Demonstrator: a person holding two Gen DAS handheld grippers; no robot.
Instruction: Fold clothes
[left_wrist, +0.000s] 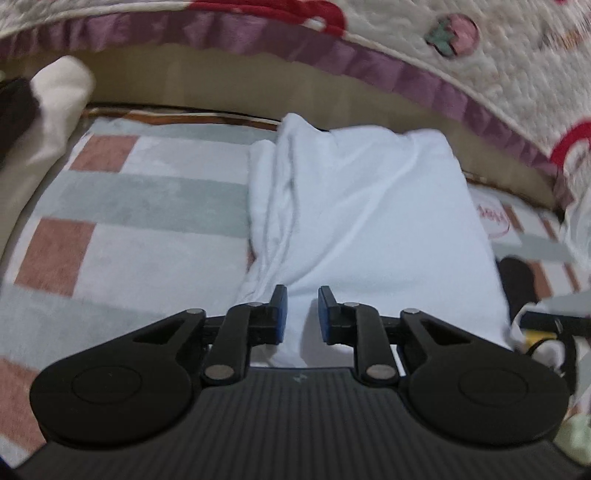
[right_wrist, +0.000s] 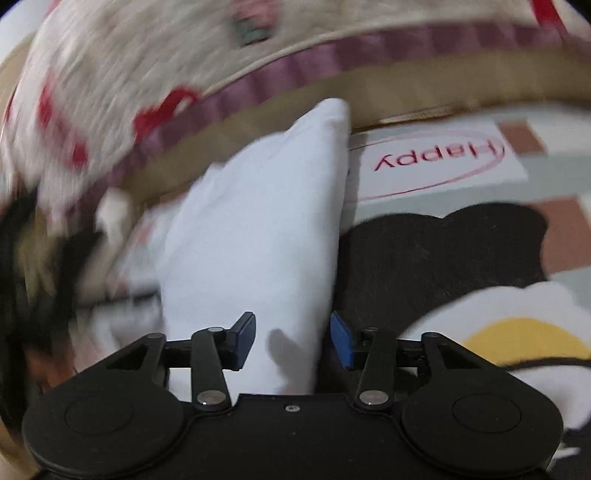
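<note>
White garment (left_wrist: 365, 221), folded, lies on the checked mat (left_wrist: 147, 206) directly ahead of both tongs. Left gripper (left_wrist: 302, 314) stands part open over its near edge, gripping nothing. Right gripper (right_wrist: 291, 338) gapes wider (cloth between fingers, unclamped).

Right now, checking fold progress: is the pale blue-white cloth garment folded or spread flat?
Folded. The pale blue-white cloth garment forms a compact rectangle with bunched layers along its left edge, on the checked blanket.
</note>
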